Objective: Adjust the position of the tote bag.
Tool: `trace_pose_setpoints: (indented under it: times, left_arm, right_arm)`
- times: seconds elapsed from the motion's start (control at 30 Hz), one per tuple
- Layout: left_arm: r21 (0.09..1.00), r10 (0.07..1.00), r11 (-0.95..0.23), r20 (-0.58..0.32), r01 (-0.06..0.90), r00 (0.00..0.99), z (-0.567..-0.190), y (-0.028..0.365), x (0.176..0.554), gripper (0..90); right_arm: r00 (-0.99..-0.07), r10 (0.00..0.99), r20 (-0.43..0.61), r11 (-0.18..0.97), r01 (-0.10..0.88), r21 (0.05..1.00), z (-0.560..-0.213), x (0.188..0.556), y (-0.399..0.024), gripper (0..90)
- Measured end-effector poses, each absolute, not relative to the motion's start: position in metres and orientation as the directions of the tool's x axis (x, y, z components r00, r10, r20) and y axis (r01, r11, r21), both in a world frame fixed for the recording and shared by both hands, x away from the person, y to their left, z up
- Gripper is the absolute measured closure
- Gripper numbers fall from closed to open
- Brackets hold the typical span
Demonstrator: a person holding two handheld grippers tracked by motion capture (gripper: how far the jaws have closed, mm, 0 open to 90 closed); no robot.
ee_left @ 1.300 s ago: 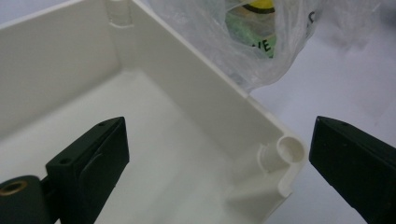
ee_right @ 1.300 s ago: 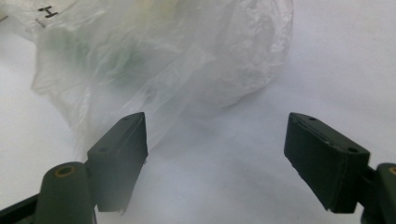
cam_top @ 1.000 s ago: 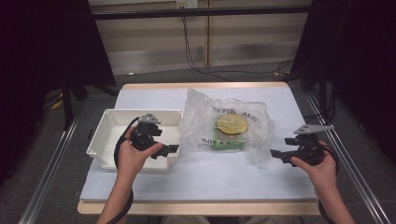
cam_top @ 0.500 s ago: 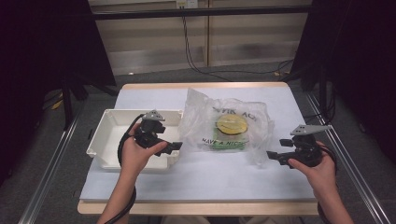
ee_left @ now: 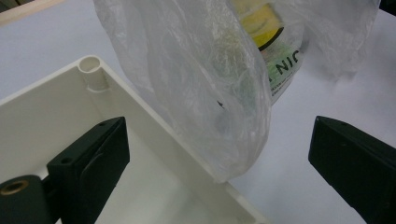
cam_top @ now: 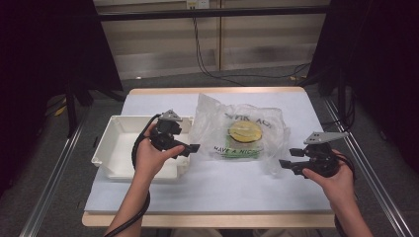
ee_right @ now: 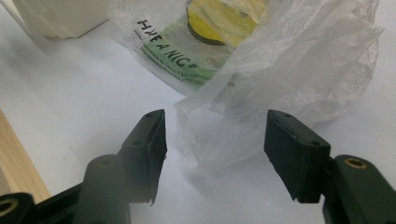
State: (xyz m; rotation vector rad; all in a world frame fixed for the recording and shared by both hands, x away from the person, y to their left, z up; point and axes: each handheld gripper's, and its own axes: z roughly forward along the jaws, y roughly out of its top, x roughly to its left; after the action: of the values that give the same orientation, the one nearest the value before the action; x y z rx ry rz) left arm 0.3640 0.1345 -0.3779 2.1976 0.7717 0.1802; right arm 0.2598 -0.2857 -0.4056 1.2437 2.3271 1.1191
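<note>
- The clear plastic bag (cam_top: 239,133) lies crumpled in the middle of the white-covered table (cam_top: 212,182), its left edge draped against the right wall of the white tray (cam_top: 116,148). It carries green print and black lettering.
- Inside the bag sits a yellow round item (cam_top: 245,131), seen through the film; what exactly it is cannot be told. A little film bunches loosely around it.
- The right gripper (cam_top: 291,159) sits at the bag's right corner. In the right gripper view its jaws have just been closing and stand partly apart, with a fold of the bag (ee_right: 224,130) between them; the pads do not yet press on it, so nothing is held.
- The left gripper (cam_top: 190,148) hovers over the tray's right wall, next to the bag's left edge. In the left gripper view its jaws stand wide, straddling the tray wall (ee_left: 154,126) and the hanging film (ee_left: 219,116), gripping nothing.
- To do this step well, each gripper should probably close on a bunched fold of film alone, well clear of the yellow item, and the left one should avoid catching the tray wall with the plastic.
- Thin film slips easily, so a deep, firm bite seems wiser than a pinch at the very edge.
- The tray looks empty, as far as its visible floor shows.
</note>
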Motion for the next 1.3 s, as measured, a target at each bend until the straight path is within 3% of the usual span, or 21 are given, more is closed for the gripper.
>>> trace_pose_setpoints:
  times: [0.4, 0.77, 1.13, 1.3]
  left_arm:
    - [0.718, 0.584, -0.525, -0.089, 0.458, 0.807, -0.373, 0.124, 0.372, 15.8]
    - [0.711, 0.582, -0.515, -0.121, 0.479, 0.804, -0.373, 0.124, 0.373, 50.9]
    - [0.698, 0.564, -0.521, -0.151, 0.492, 0.812, -0.371, 0.123, 0.376, 59.4]
    - [0.703, 0.557, -0.511, -0.167, 0.494, 0.814, -0.371, 0.123, 0.378, 60.9]
  right_arm:
    - [-0.650, 0.755, 0.089, 0.372, 0.537, 0.757, -0.399, 0.260, -0.263, 43.7]
    - [-0.737, 0.674, 0.055, 0.454, 0.471, 0.756, -0.421, 0.292, -0.206, 37.8]
    - [-0.779, 0.626, 0.037, 0.500, 0.438, 0.747, -0.452, 0.331, -0.154, 37.0]
    - [-0.776, 0.631, -0.004, 0.529, 0.427, 0.734, -0.466, 0.341, -0.145, 42.8]
